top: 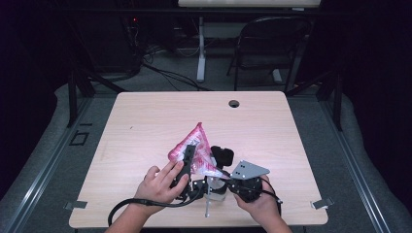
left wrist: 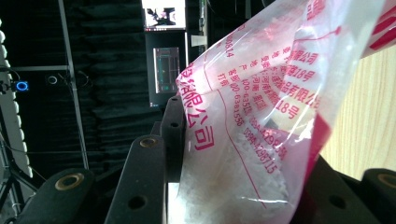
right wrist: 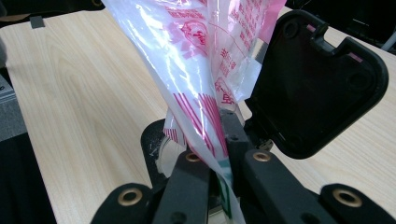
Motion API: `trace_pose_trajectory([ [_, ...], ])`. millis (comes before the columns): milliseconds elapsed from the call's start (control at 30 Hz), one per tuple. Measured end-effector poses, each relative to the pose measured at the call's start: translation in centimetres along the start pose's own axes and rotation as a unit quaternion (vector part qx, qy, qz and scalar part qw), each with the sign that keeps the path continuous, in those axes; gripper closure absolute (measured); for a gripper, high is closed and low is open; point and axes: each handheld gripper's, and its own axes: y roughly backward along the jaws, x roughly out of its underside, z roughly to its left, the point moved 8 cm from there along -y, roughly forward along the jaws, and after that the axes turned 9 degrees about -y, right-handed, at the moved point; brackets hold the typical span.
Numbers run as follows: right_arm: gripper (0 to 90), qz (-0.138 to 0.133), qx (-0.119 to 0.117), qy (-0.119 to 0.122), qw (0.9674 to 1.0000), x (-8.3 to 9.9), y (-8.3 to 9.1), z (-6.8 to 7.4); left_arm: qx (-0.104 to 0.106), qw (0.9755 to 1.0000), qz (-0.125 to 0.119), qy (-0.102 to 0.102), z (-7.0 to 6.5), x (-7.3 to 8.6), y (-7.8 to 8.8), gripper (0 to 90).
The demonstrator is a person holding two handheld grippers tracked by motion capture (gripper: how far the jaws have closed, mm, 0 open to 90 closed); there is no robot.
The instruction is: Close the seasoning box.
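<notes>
A clear plastic bag (top: 194,145) printed in red, with white grains inside, stands up from the table's near middle. My left gripper (top: 193,156) has the bag (left wrist: 261,116) bulging between its jaws, and the left pad (left wrist: 173,135) presses on the film. My right gripper (top: 214,174) is shut on the bag's lower corner (right wrist: 196,60), pinched at the fingertips (right wrist: 219,123). Just under that corner sits a round black container (right wrist: 156,140) with white crumbs on its rim. Its black hinged lid (right wrist: 317,84) stands open beside the bag.
The wooden table (top: 145,121) has a cable hole (top: 234,103) at the far middle. A folding chair (top: 272,43) and a white desk leg (top: 200,48) stand beyond it. Metal clips (top: 320,204) sit on the near edge. Dark screens (left wrist: 163,70) hang behind the left gripper.
</notes>
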Motion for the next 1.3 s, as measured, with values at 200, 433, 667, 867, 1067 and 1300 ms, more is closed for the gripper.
trace_pose_trajectory([
  [200,90.0,-0.001,0.001,-0.002,1.0,-0.02,0.02,-0.03,0.0,1.0,-0.001,-0.001,0.02,-0.03,0.02,67.3],
  [433,90.0,0.0,-0.001,-0.003,1.0,0.01,-0.01,0.03,0.004,1.0,0.001,0.0,-0.07,0.05,0.12,68.0],
  [667,90.0,0.001,-0.001,-0.002,1.0,0.07,-0.11,0.06,-0.003,1.0,-0.004,0.004,0.01,0.0,0.33,68.8],
  [867,90.0,0.008,0.007,-0.002,0.9999,0.18,-0.17,-0.1,-0.007,1.0,-0.006,0.002,0.01,-0.1,0.39,69.0],
  [1067,90.0,0.01,0.008,-0.003,0.9999,0.23,-0.18,-0.12,-0.004,1.0,-0.006,0.002,-0.1,-0.12,0.32,69.0],
  [1300,90.0,0.009,0.008,-0.007,0.9999,0.22,-0.21,-0.15,-0.005,1.0,-0.006,0.001,-0.13,-0.16,0.32,68.9],
])
